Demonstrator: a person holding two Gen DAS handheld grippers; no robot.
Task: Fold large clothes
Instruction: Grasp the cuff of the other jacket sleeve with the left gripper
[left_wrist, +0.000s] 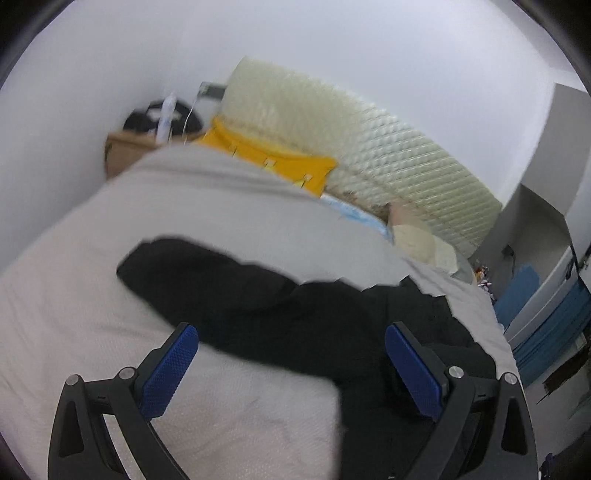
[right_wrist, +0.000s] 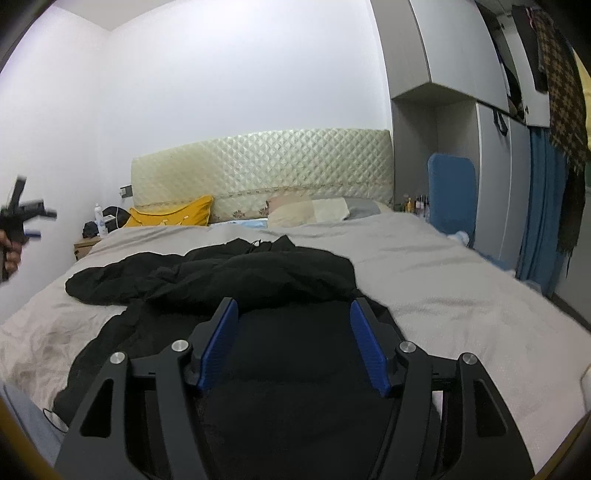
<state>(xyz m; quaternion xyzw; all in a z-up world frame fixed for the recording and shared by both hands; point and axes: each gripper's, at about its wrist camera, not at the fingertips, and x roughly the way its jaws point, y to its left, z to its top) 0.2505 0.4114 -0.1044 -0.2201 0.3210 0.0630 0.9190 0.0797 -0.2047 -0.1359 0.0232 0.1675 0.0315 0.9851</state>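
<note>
A large black garment (right_wrist: 236, 280) lies crumpled on the grey bed cover (right_wrist: 443, 288), a sleeve stretched to the left. My right gripper (right_wrist: 293, 306) is open and empty, held just above the garment's near part. My left gripper (left_wrist: 291, 334) is open and empty, above the bed with the black garment (left_wrist: 236, 291) between and beyond its blue pads (left_wrist: 168, 373). The left view is tilted and blurred. The left gripper also shows at the far left of the right wrist view (right_wrist: 22, 218), raised off the bed in a hand.
A cream quilted headboard (right_wrist: 266, 166) backs the bed. A yellow pillow (right_wrist: 173, 218) and beige pillows (right_wrist: 317, 210) lie at its head. A nightstand with bottles (right_wrist: 92, 236) is at the left. A grey wardrobe (right_wrist: 461, 110) and a blue curtain (right_wrist: 543, 206) stand at the right.
</note>
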